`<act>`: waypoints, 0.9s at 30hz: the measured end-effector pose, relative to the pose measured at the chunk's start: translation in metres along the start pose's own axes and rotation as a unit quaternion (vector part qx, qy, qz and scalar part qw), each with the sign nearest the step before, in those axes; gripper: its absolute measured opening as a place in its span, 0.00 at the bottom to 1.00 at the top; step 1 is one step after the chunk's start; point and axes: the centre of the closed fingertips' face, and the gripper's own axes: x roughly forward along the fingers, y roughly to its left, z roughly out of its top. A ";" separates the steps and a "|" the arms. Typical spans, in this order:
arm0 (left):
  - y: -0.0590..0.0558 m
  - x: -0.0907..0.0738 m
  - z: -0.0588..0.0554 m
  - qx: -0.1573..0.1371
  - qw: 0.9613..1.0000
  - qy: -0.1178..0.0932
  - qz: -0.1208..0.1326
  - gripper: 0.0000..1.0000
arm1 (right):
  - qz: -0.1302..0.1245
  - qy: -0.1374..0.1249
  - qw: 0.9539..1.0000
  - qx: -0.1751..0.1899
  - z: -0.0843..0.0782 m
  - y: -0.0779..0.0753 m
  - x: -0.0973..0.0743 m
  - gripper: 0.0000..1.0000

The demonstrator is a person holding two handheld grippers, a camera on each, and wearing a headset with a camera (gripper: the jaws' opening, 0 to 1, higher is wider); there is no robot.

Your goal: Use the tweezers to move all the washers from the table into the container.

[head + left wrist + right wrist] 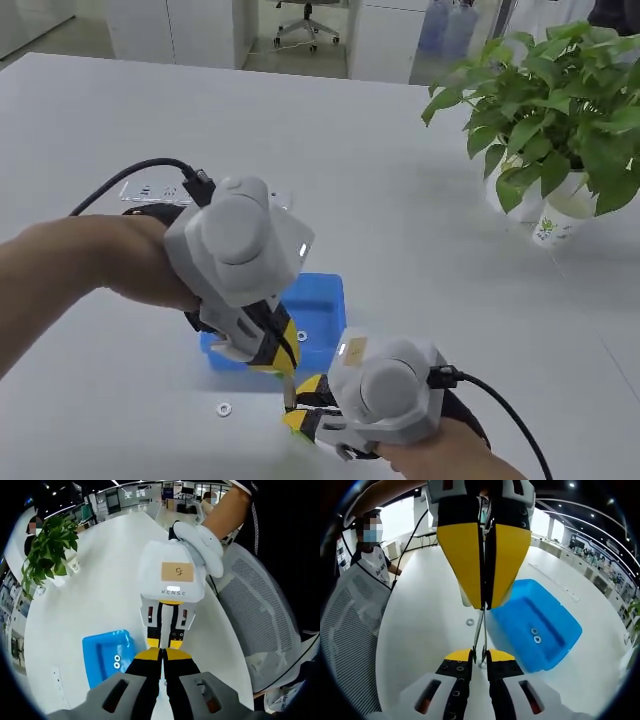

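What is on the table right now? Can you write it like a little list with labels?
Table: white, with a potted plant at the far right
Container: blue, open, two washers inside
Loose washer: one on the table beside the container
Tweezers: thin metal, between the two grippers
Left gripper: shut on the tweezers
Right gripper: jaws either side of the tweezers' tip, grip unclear

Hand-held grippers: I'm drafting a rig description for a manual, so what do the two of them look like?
Both the left hand-held gripper and the right hand-held gripper have rounded white housings, black jaws with yellow pads, and a black cable at the back. The right one's front bears a tan rectangular label with a handwritten mark.
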 end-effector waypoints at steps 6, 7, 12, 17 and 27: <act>-0.001 0.001 -0.002 0.000 1.000 0.005 -0.002 0.05 | 0.001 0.005 1.000 -0.004 -0.004 0.002 0.003 0.13; -0.002 0.002 -0.002 0.001 1.000 0.005 -0.003 0.05 | 0.002 0.005 1.000 -0.004 -0.004 0.003 0.003 0.13; -0.002 0.002 -0.001 0.001 1.000 0.002 -0.004 0.05 | -0.002 0.003 1.000 -0.005 -0.004 0.001 0.002 0.13; -0.002 0.002 0.000 0.002 1.000 0.003 -0.004 0.05 | -0.006 0.001 1.000 -0.008 -0.001 -0.001 0.001 0.13; -0.001 0.003 0.001 0.003 1.000 0.002 -0.004 0.05 | -0.007 0.001 1.000 -0.006 -0.003 -0.001 0.002 0.13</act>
